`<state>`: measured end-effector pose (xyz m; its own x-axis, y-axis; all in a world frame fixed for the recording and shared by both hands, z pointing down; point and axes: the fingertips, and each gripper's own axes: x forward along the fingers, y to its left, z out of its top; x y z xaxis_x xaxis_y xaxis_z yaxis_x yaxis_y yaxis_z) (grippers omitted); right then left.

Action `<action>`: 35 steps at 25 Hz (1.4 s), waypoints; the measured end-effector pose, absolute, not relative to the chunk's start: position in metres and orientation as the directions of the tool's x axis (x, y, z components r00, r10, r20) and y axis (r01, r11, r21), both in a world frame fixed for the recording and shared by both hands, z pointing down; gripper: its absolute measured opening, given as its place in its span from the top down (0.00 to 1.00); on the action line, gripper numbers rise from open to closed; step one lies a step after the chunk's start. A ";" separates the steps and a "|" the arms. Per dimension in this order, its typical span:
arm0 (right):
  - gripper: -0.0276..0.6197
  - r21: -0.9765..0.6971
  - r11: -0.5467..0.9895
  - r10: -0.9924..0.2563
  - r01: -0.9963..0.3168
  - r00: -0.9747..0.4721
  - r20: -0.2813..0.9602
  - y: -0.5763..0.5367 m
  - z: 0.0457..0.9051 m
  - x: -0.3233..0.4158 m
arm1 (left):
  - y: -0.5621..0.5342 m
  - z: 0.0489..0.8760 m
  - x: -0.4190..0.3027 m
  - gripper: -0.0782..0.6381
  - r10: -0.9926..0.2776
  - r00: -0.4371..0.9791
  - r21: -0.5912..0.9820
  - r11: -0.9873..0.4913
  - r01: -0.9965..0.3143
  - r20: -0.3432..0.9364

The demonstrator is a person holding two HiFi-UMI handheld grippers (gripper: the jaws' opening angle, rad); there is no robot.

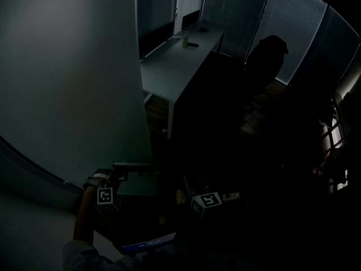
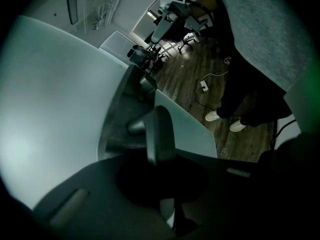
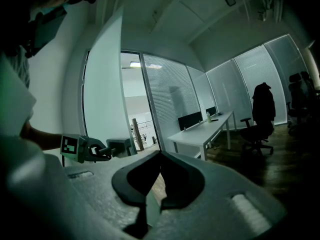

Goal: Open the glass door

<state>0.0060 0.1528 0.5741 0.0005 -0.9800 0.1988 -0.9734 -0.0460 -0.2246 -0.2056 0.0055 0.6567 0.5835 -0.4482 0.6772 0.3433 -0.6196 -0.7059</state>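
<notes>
My left claw (image 2: 161,170) is clamping the dark, flat-barred handle (image 2: 159,133) of the smooth frosted glass door (image 2: 52,111), which is standing ajar at my left. My right claw (image 3: 159,155) is hovering pinched closed, holding nothing.

The glass door (image 1: 73,83) is a tall frosted pane, pale grey-green and cloudy, filling most of the left half of the head view. It stands upright and swung open, its free edge running down from the top of the frame just left of centre. Low on that edge, at lower left, a dark lever handle (image 1: 132,165) juts out from a dull metal plate (image 2: 117,119).
</notes>
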 end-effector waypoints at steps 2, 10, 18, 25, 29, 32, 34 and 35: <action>0.95 -0.227 -0.053 -0.980 -0.972 0.006 0.201 0.157 0.575 0.005 | 0.010 0.657 -0.209 0.89 -0.445 0.585 -0.705 -0.618 0.348 0.678; 0.95 -0.219 -0.067 -0.979 -0.973 0.021 0.202 0.160 0.578 0.007 | 0.020 0.660 -0.217 0.89 -0.431 0.589 -0.701 -0.612 0.365 0.683; 0.95 -0.219 -0.063 -0.977 -0.974 0.016 0.211 0.163 0.579 0.003 | 0.035 0.660 -0.224 0.89 -0.419 0.587 -0.694 -0.609 0.384 0.693; 0.95 -0.223 -0.060 -0.976 -0.973 0.010 0.219 0.161 0.581 0.001 | 0.041 0.657 -0.226 0.89 -0.415 0.591 -0.694 -0.607 0.387 0.692; 0.95 -0.223 -0.060 -0.975 -0.973 0.010 0.220 0.161 0.583 0.000 | 0.042 0.661 -0.228 0.89 -0.414 0.584 -0.689 -0.608 0.393 0.698; 0.95 -0.225 -0.064 -0.975 -0.972 0.013 0.223 0.161 0.584 0.001 | 0.045 0.662 -0.228 0.88 -0.401 0.573 -0.671 -0.625 0.400 0.715; 0.95 -0.225 -0.063 -0.974 -0.972 0.011 0.225 0.160 0.584 0.000 | 0.045 0.663 -0.229 0.88 -0.399 0.570 -0.668 -0.624 0.404 0.718; 0.95 -0.224 -0.062 -0.974 -0.973 0.010 0.225 0.159 0.584 -0.001 | 0.045 0.662 -0.230 0.88 -0.399 0.571 -0.669 -0.624 0.404 0.717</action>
